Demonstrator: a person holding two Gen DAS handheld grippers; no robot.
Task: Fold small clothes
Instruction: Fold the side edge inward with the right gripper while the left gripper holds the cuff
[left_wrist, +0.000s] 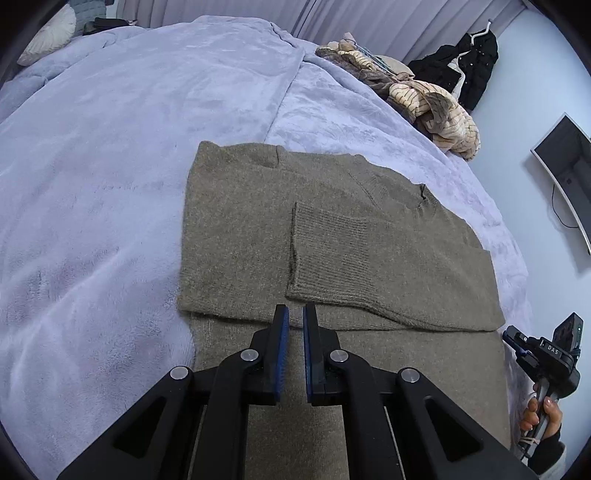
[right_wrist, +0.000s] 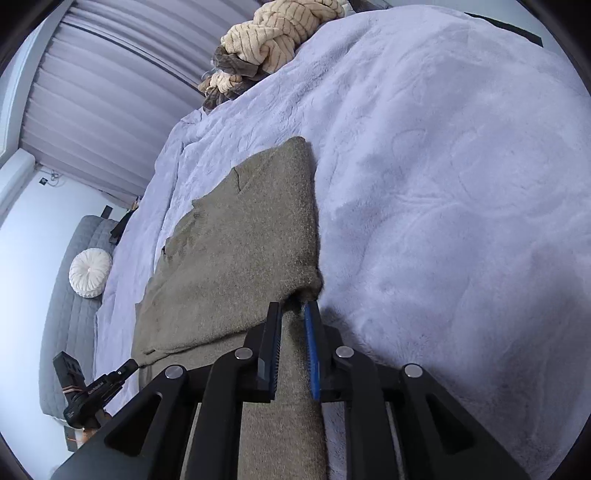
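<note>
My left gripper (left_wrist: 293, 314) hovers over the sweater (left_wrist: 332, 240) on the bed (left_wrist: 110, 166), its fingers (left_wrist: 282, 347) nearly together with a narrow gap and nothing between them. My right gripper (right_wrist: 293, 308) sits at the sweater's (right_wrist: 240, 258) other side; knit shows between those slightly parted fingers (right_wrist: 312, 354), but I cannot tell whether they pinch it or only hang above it. The sweater lies flat, sleeves folded in over the chest, collar (left_wrist: 421, 195) away from me and hem toward me, long axis running near to far. As I see it, lifting the hem unevenly, one side gripped and one not, would skew the fold, and dragging on the plush blanket could pull the folded sleeve (left_wrist: 369, 258) loose.
</note>
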